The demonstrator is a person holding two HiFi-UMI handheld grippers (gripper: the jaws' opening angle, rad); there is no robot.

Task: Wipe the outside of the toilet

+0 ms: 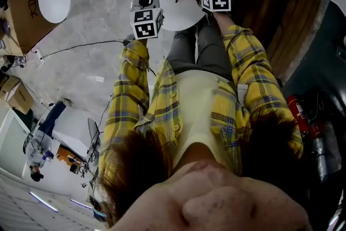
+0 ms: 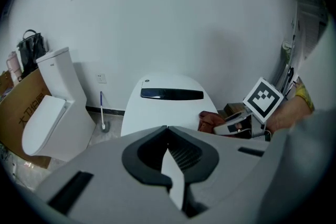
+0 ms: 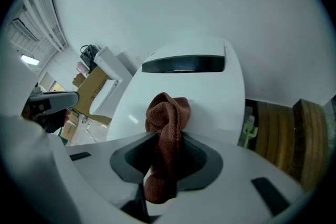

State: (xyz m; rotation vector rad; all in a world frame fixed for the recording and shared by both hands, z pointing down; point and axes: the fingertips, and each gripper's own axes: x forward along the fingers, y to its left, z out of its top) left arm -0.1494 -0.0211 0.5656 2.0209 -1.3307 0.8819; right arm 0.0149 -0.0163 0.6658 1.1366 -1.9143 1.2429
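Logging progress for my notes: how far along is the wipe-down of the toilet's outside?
Done: the brown cloth is already picked up and clamped in the right gripper. In hand: the cloth is held over the closed white toilet lid; I can't confirm contact. The left gripper is shut and empty. Left: no wiped streaks show, so the lid, sides and base probably all remain.

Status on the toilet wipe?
Left tool shut, empty. Right tool shut on cloth, over toilet lid. Nothing seen blocking.
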